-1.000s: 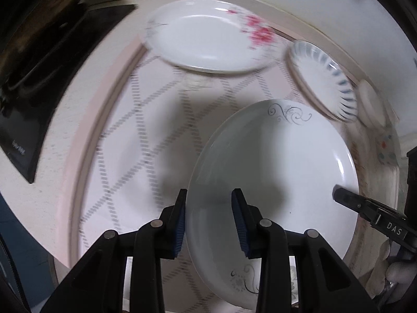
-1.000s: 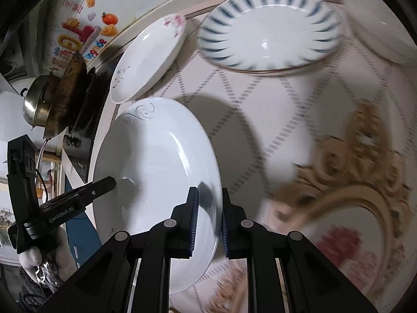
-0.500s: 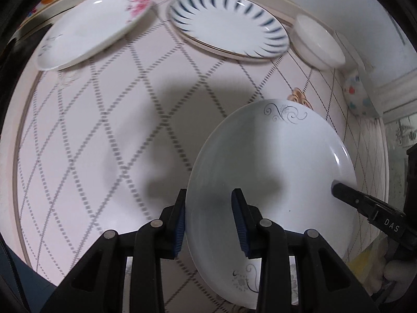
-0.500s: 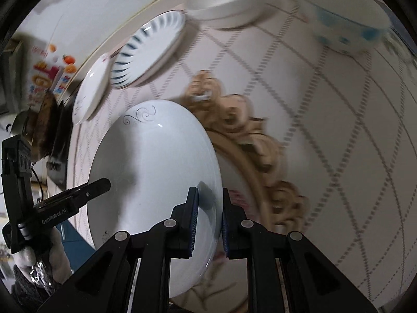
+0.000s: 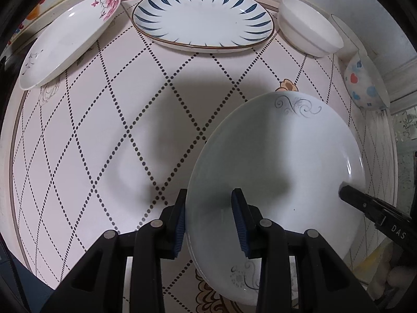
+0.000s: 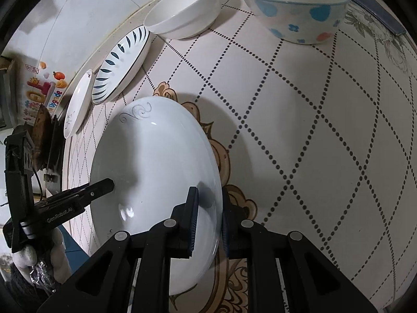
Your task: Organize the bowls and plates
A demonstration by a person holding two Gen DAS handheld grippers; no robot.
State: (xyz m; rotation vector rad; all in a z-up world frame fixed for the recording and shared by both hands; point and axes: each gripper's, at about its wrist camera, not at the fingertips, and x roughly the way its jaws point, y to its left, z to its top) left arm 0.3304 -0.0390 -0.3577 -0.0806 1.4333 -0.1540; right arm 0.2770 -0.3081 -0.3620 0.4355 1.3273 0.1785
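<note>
Above the pink diamond-patterned tablecloth (image 5: 104, 135), we grip the white plate (image 5: 281, 172) by opposite rims, left gripper (image 5: 209, 221) and right gripper (image 6: 207, 219) both clamped on it; glossy, grey scrollwork at its edges, held tilted.

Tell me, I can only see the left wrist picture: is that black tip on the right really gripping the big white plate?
Observer: Yes. The right wrist view shows the right gripper with one of its jaws on each face of the large white plate with grey scrolls, closed on its rim.
Operator: And what holds the gripper on my side?
Observer: A pale-gloved hand at the lower left of that view grasps the handle of the left gripper.
</note>
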